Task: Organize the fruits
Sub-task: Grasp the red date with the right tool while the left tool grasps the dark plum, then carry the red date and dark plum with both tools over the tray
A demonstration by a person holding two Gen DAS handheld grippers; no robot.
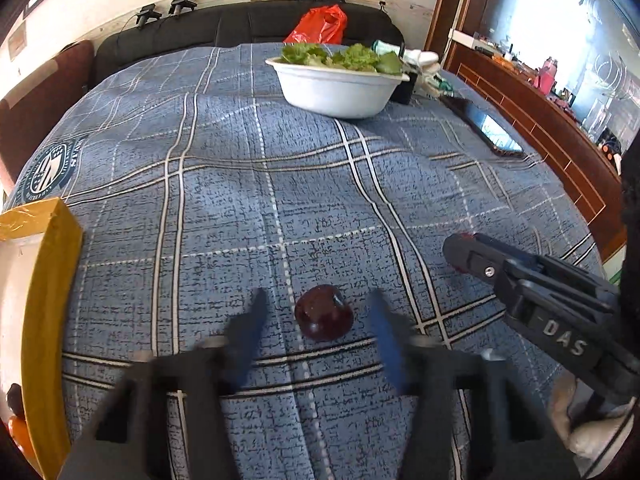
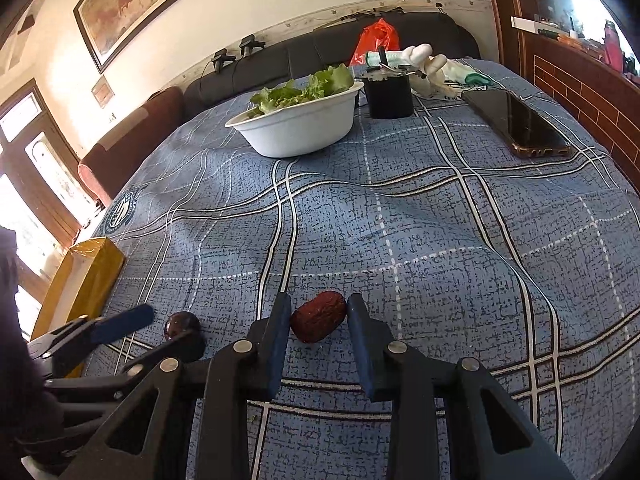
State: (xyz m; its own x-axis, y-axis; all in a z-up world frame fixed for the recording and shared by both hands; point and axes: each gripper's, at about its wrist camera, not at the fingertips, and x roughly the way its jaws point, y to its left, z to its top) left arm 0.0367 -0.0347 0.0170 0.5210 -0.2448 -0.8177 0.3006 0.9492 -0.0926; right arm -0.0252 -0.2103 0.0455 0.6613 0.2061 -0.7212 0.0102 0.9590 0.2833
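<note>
A dark purple round fruit [image 1: 324,312] lies on the blue plaid cloth between the open fingers of my left gripper [image 1: 318,300], with gaps on both sides. It also shows in the right wrist view [image 2: 182,323], partly behind the left gripper [image 2: 168,328]. A wrinkled red date [image 2: 318,316] lies between the open fingers of my right gripper [image 2: 318,300], close to both pads. In the left wrist view the right gripper [image 1: 460,252] comes in from the right, with a bit of red showing at its tip.
A white bowl [image 1: 340,92] [image 2: 296,128] of green lettuce stands at the back. A yellow-edged box [image 1: 48,300] [image 2: 88,276] stands at the left. A phone [image 2: 520,124] [image 1: 492,132], a black container [image 2: 390,94], white gloves [image 2: 436,66] and a red bag [image 1: 320,24] are at the back right.
</note>
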